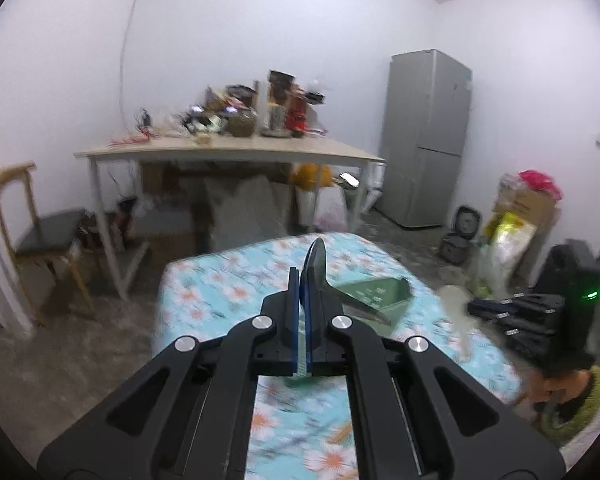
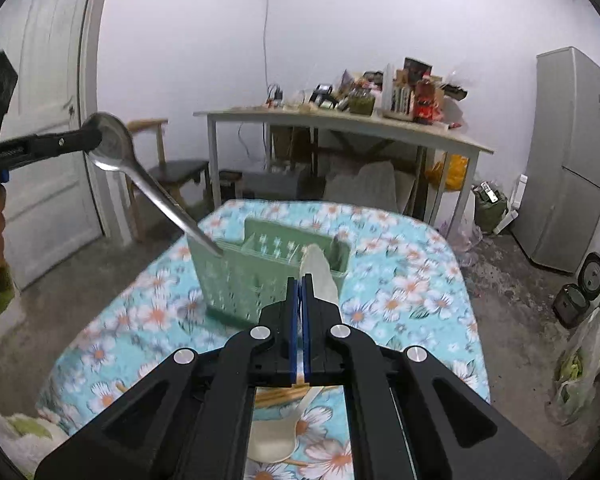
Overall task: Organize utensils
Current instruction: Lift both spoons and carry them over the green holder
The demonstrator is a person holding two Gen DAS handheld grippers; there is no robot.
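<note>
My left gripper (image 1: 300, 276) is shut on the bowl of a metal spoon (image 1: 318, 260). In the right wrist view the left gripper (image 2: 94, 138) holds that metal spoon (image 2: 148, 188) slanting down, its handle tip just above the left end of the green utensil holder (image 2: 260, 280). The right gripper (image 2: 300, 280) is shut on a white spoon (image 2: 320, 276), held just in front of the holder. From the left wrist view the holder (image 1: 380, 294) stands on the floral-cloth table (image 1: 220, 280), with the right gripper (image 1: 476, 308) beside it.
Another white spoon (image 2: 272, 436) and wooden chopsticks (image 2: 284, 396) lie on the cloth beneath the right gripper. Behind are a cluttered table (image 2: 340, 120), a wooden chair (image 1: 40, 236), a grey fridge (image 1: 428, 136), a white door (image 2: 44, 120) and bags on the floor (image 1: 512, 224).
</note>
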